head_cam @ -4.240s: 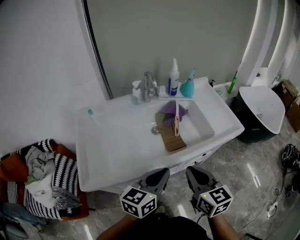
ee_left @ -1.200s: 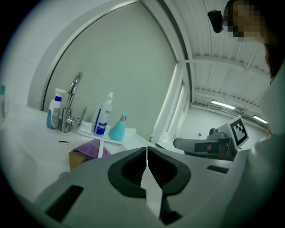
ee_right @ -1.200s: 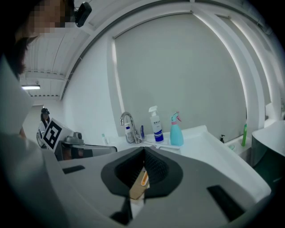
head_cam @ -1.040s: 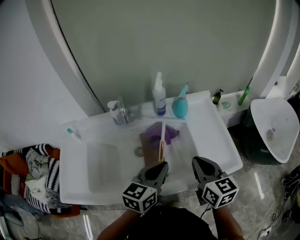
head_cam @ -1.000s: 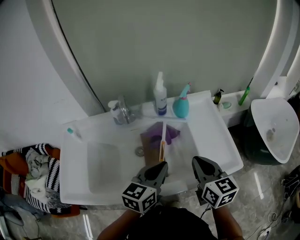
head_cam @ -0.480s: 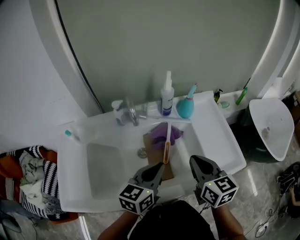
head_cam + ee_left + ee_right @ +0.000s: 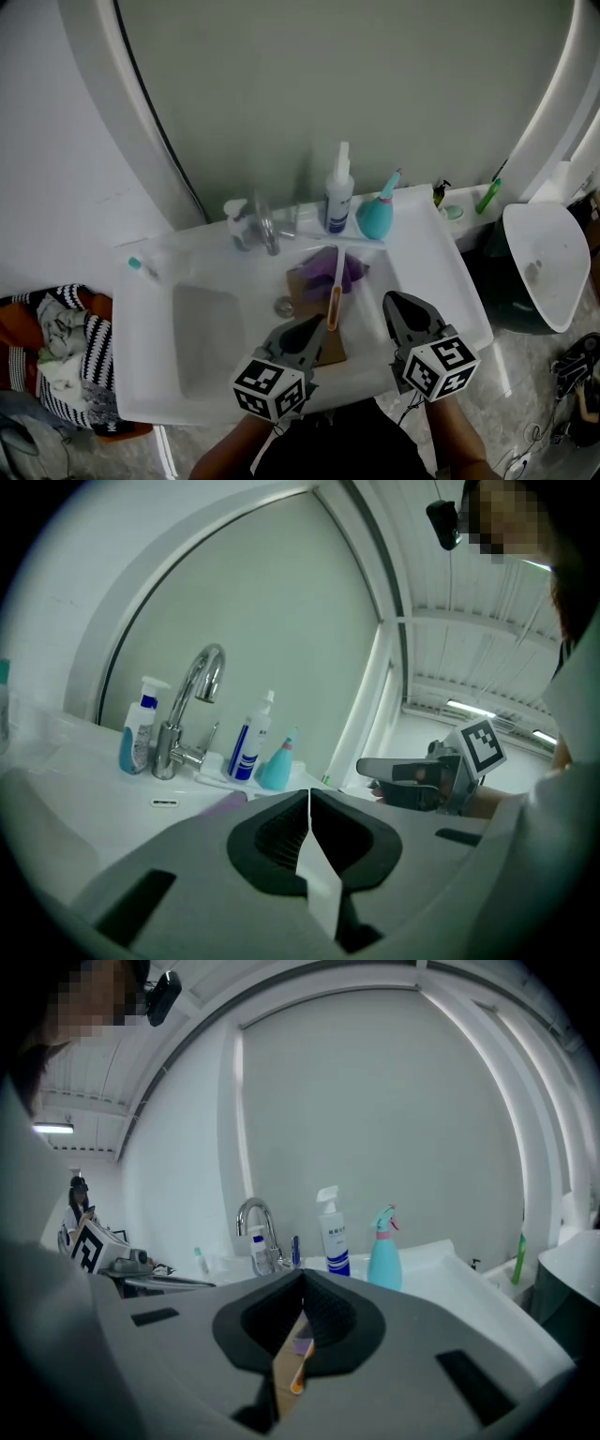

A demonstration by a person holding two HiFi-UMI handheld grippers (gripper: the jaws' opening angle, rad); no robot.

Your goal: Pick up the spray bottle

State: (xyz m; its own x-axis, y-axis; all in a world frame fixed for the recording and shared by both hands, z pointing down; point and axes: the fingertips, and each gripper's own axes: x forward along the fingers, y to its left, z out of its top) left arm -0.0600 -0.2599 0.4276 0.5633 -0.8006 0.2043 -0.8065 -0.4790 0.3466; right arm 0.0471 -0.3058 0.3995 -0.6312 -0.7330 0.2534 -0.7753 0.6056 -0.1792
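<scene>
A white spray bottle (image 7: 338,192) with a blue label stands on the back ledge of the white sink (image 7: 150,375). A teal spray bottle (image 7: 378,212) stands beside it on the right. Both show in the left gripper view, white bottle (image 7: 248,746) and teal bottle (image 7: 277,765), and in the right gripper view, white bottle (image 7: 333,1233) and teal bottle (image 7: 384,1247). My left gripper (image 7: 317,325) and right gripper (image 7: 393,303) hover over the sink's front part, far short of the bottles. Both are shut with nothing in them; jaws meet in each gripper view.
A chrome faucet (image 7: 267,223) and a small blue pump bottle (image 7: 237,225) stand left of the bottles. In the basin lie a brown board (image 7: 311,291), a purple cloth (image 7: 327,267) and a brush (image 7: 335,292). A white bin (image 7: 539,258) is at right, laundry (image 7: 56,337) at left.
Both grippers have crept forward from the sink's front edge over the basin, staying shut. The view has shifted a little with the head.
</scene>
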